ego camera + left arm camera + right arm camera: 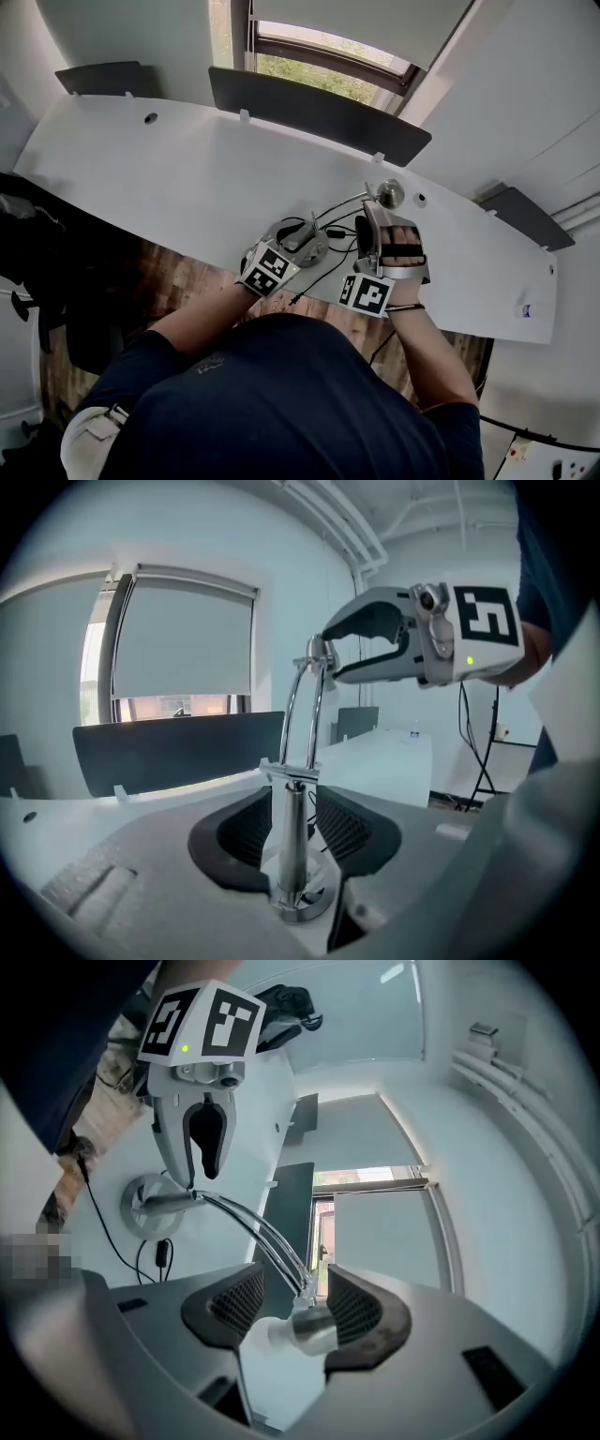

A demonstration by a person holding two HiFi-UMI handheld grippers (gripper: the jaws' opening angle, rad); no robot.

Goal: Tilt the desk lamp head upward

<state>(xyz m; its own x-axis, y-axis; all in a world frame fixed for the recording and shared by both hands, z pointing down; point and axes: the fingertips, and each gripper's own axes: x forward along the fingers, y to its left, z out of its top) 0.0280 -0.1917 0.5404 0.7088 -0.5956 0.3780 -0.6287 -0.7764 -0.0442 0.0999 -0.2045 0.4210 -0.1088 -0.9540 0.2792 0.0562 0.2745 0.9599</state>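
The white desk [141, 169] runs wide and open leftward and back to dark divider panels [319, 108]. The desk lamp [305, 246] stands near the front edge, by the person. The left gripper [292, 822] keeps its jaws apart either side of the lamp post [291, 855], clear of it. The right gripper [295, 1302] gapes round the lamp head [309, 1330], unclamped. Square black-and-white markers [366, 292] ride both grippers. A sticker [526, 309] at the desk's right end is too small to read.

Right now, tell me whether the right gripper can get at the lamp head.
Likely yes: the lamp head lies between the right gripper's open jaws with nothing blocking it. The left gripper straddles the lamp post, well away.
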